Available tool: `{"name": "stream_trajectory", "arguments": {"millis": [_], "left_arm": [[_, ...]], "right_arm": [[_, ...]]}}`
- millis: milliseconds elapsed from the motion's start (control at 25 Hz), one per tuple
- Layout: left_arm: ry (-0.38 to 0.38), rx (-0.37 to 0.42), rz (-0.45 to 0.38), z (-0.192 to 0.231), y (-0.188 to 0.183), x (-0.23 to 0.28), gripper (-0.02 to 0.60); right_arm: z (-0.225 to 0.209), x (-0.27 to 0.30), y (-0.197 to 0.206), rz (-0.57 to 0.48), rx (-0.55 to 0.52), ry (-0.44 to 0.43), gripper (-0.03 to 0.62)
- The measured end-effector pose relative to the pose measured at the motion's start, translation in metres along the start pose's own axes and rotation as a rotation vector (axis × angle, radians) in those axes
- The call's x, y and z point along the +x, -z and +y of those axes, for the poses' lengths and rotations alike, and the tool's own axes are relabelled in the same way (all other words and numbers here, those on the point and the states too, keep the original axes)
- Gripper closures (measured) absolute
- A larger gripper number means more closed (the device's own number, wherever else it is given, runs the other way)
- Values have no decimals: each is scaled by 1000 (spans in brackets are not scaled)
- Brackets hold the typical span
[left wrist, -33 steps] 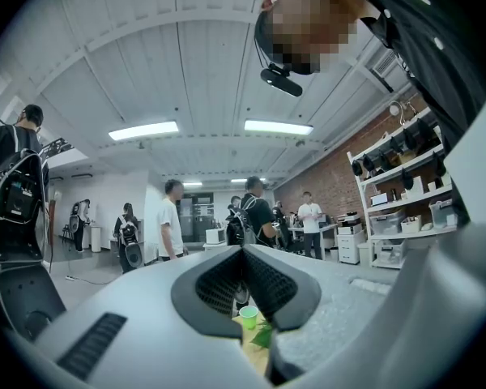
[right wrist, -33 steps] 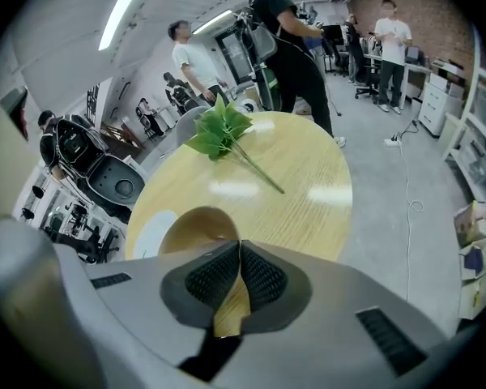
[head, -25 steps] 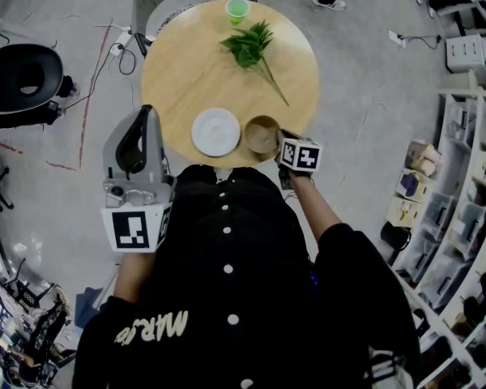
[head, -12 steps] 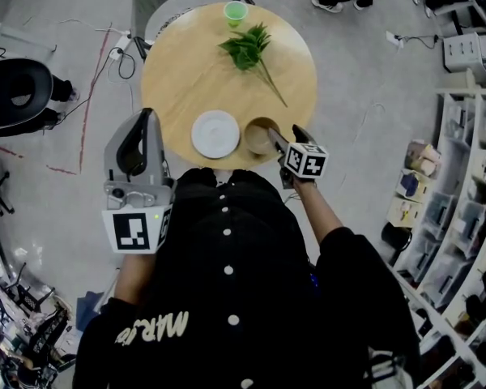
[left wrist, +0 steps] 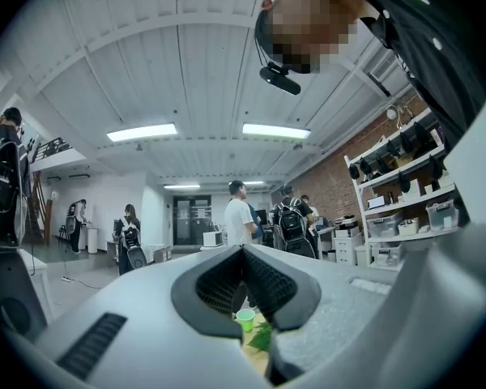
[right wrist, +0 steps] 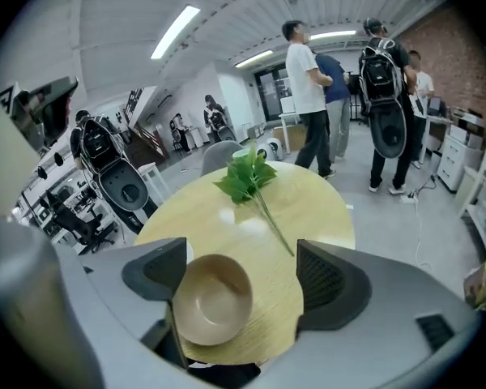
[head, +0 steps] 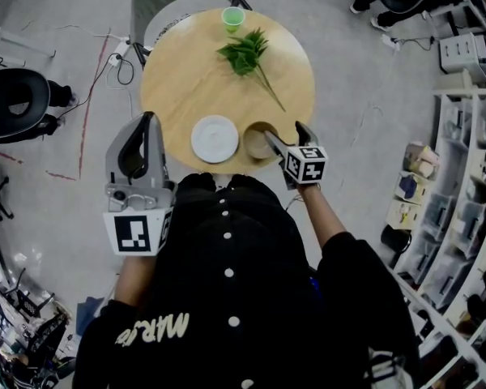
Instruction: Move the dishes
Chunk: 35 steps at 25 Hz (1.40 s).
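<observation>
Since a second ago the right gripper [head: 287, 136] has come up off the tan wooden bowl [head: 259, 138]. Its fingers have just been opening and now stand wide apart with nothing gripped. The round pale-wood desk [head: 186, 71] carries everything. The flat white plate [head: 215, 138] and the bowl sit side by side near the person's edge, close but seemingly not touching. A green leafy sprig [head: 247, 51] lies farther out, and a small green plastic cup [head: 233, 19] stands at the far rim. In the right gripper view the bowl lies below the fingers and off to their left, under the left one rather than centred. The left gripper [head: 148, 120] hangs beside the desk's left edge, fingers together and empty. It looks nearer the plate, probably the next dish.
</observation>
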<state>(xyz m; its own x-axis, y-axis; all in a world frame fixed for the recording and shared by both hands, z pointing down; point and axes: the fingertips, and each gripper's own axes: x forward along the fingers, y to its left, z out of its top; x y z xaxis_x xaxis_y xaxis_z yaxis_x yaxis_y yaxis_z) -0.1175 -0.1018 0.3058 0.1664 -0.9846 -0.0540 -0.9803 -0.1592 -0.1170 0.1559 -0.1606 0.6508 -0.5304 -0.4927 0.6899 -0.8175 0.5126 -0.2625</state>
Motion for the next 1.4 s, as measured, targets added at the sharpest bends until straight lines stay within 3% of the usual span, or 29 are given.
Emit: {"name": "stream_trajectory", "arguments": {"millis": [440,680,920,1400], "left_arm": [[-27,10,8,11,0,-7,578],[-55,3,24,22,8,-11,578],[-81,-5,48,30,16,-13,578],[-119,-35,119,38,44,-10,578]], "right_arm": [[29,-7,-142,-219,-193,-56,163],[42,12,-207,-282,-259,-70,163],[50,46,-244,-271,-342,-83,164],[36,130,-276,-134,-435,-98,166]]}}
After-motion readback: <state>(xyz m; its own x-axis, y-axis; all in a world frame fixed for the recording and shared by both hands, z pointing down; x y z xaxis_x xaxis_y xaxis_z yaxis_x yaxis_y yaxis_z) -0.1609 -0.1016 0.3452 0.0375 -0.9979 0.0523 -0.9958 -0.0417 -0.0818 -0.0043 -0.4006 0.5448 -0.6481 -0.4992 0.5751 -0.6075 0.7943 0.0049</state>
